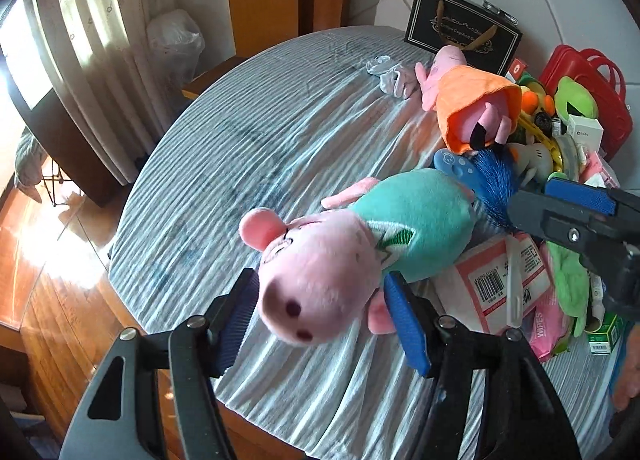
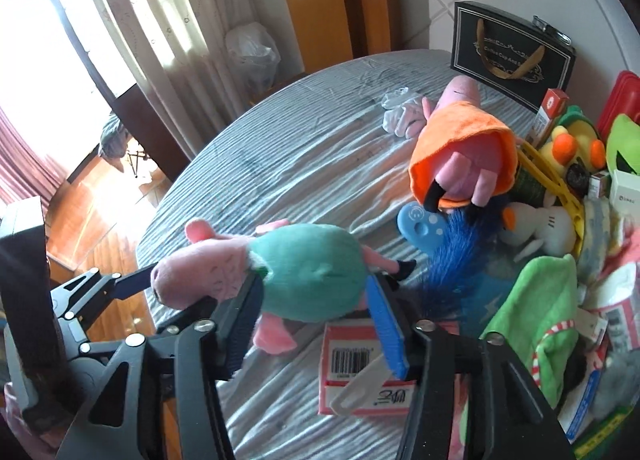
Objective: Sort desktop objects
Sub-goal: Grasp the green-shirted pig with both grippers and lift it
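A pig plush in a turquoise shirt (image 1: 404, 211) (image 2: 312, 272) hangs above the table between both grippers. My left gripper (image 1: 322, 280) is shut on its pink head, one blue pad by the snout and the other at the cheek. In the right wrist view the left gripper (image 2: 132, 280) shows at the left, by the snout. My right gripper (image 2: 314, 280) is shut on the turquoise body, with a pink foot dangling between its fingers. It enters the left wrist view from the right (image 1: 520, 211). A second pig plush in an orange dress (image 1: 472, 99) (image 2: 460, 139) lies further back.
The round table wears a grey striped cloth (image 1: 260, 139) (image 2: 300, 147). Its right side is piled: a blue furry toy (image 2: 452, 256), a barcoded pink pack (image 2: 356, 364), a green cloth (image 2: 536, 300), a red basket (image 1: 580, 71). A black gift bag (image 1: 460, 31) and grey socks (image 1: 390, 75) sit behind.
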Tool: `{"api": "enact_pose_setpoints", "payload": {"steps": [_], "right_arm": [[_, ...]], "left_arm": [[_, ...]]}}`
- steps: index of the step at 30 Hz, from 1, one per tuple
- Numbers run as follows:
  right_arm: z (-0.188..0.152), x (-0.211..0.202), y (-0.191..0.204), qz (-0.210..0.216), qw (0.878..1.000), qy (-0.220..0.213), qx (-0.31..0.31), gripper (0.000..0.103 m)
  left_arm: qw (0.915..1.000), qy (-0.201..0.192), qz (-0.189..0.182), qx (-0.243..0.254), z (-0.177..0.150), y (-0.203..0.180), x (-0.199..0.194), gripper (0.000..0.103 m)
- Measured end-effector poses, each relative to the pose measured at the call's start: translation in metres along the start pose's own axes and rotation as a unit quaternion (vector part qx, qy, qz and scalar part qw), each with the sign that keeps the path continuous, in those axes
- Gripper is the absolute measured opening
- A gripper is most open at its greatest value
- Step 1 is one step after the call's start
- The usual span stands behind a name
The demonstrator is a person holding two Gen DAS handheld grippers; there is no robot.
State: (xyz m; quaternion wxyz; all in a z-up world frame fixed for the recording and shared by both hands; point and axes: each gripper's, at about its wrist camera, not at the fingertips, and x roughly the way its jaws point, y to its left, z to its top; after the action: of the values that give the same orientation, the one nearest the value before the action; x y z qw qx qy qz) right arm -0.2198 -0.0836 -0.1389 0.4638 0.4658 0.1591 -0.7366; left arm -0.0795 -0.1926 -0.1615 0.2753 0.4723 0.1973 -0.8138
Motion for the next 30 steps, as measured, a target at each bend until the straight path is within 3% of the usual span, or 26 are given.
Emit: {"api": "enact_pose_setpoints", "payload": {"steps": [3, 8, 11, 15, 23, 24, 27, 30], "right_arm": [[-0.001, 0.006, -0.005, -0.005, 1.0, 0.005, 0.004, 0.081], [-0.002, 0.03, -0.01, 0.001, 0.999, 0.043, -0.005, 0.101], [-0.005, 0.048, -0.014, 0.018, 0.998, 0.066, -0.009, 0.102], [-0.004, 0.073, -0.014, 0.034, 0.995, 0.092, -0.013, 0.103], [0.006, 0.113, -0.009, 0.081, 0.989, 0.119, -0.018, 0.103], [0.007, 0.116, -0.007, 0.083, 0.989, 0.12, -0.024, 0.099], [0.008, 0.123, 0.002, 0.061, 0.99, 0.113, -0.051, 0.085], [0.015, 0.117, 0.003, 0.06, 0.992, 0.101, -0.051, 0.078]], "left_arm": [[0.9999, 0.006, -0.007, -0.009, -0.002, 0.005, 0.005, 0.079], [0.9995, 0.031, -0.004, 0.004, -0.001, -0.004, 0.033, 0.08], [0.9983, 0.058, 0.003, 0.005, -0.003, -0.004, 0.056, 0.08], [0.997, 0.077, -0.008, -0.01, -0.002, 0.001, 0.075, 0.081], [0.9979, 0.064, -0.004, -0.005, 0.01, 0.004, 0.086, 0.081], [0.9985, 0.054, -0.003, -0.003, 0.012, 0.004, 0.085, 0.073], [0.9991, 0.042, 0.004, 0.001, 0.018, 0.005, 0.083, 0.065], [0.9992, 0.039, 0.006, 0.0, 0.023, 0.009, 0.08, 0.055]]}}
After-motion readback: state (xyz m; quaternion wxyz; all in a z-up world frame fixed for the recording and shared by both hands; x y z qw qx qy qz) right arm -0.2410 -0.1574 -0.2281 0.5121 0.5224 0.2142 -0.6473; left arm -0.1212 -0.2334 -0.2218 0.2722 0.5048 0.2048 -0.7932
